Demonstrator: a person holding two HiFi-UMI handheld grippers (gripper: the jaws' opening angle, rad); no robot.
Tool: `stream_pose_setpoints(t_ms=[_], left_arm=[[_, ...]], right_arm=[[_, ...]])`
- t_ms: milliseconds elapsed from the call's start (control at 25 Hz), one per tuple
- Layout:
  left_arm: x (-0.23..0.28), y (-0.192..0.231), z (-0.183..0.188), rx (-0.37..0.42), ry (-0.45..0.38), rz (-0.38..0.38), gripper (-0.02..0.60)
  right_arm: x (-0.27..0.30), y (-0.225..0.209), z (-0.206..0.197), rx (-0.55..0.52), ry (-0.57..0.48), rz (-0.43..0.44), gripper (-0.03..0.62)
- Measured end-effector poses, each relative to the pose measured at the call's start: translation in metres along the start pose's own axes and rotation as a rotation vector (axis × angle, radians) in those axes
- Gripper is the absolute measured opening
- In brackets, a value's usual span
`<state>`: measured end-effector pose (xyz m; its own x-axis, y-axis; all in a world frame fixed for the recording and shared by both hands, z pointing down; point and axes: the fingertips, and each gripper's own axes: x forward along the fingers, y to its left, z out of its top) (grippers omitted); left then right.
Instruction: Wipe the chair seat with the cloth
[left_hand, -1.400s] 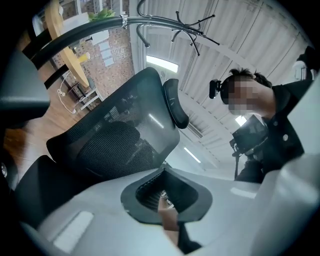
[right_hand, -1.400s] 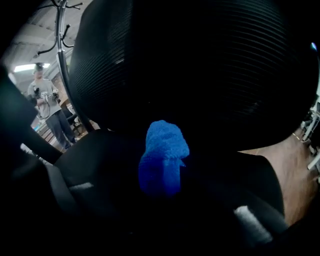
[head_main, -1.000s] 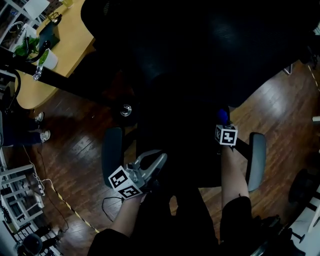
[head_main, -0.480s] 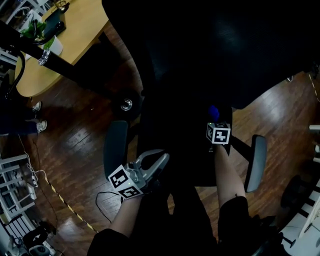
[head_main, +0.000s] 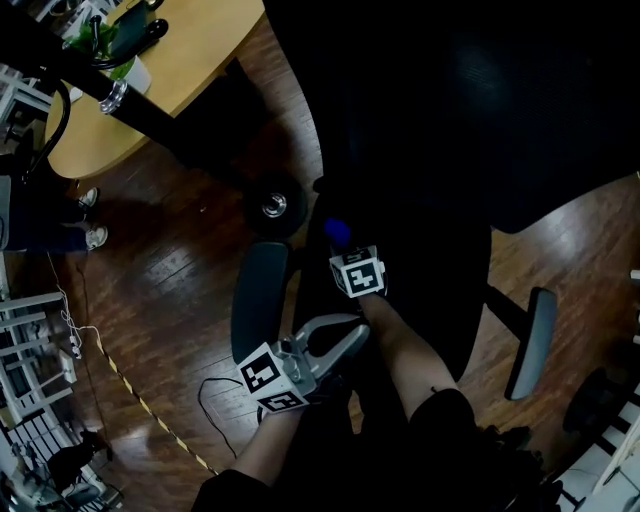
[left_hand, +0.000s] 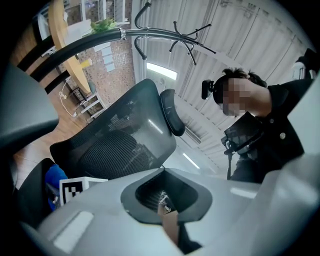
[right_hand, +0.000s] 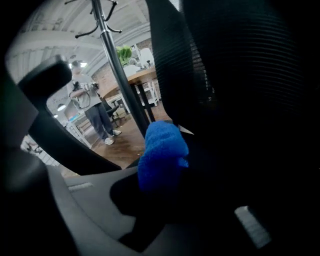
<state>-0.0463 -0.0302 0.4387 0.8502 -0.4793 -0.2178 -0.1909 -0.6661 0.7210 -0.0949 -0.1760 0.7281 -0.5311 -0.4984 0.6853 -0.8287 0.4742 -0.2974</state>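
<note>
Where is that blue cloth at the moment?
In the head view the blue cloth sits pinched in the right gripper, at the left edge of the black chair seat, beside the grey armrest.

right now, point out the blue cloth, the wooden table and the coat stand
blue cloth (right_hand: 162, 155): right gripper view, its fluffy middle
wooden table (head_main: 190, 50): head view, bare top
coat stand (right_hand: 120, 75): right gripper view, its pole

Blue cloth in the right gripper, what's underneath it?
The black chair seat sits under the cloth clamped in the right gripper. Where they meet is hidden by the cloth itself.
</note>
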Motion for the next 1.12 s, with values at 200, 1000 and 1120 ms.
stream_pose_setpoints(t_ms=[200,1000,1120], left_arm=[[-0.003,0.003,0.0,0.0,-0.002,0.009,-0.008],[0.025,0.002,-0.018,0.011,0.093,-0.037,-0.008],[0.028,0.0,-0.02,0.009,0.099,-0.036,-0.008]], right_arm=[[0.0,-0.004,-0.007,-0.017,0.001,-0.031,0.038],[-0.227,-0.234,-0.136,0.228,0.117,-0.515,0.038],[-0.25,-0.248,-0.139,0.241,0.077,-0.54,0.038]])
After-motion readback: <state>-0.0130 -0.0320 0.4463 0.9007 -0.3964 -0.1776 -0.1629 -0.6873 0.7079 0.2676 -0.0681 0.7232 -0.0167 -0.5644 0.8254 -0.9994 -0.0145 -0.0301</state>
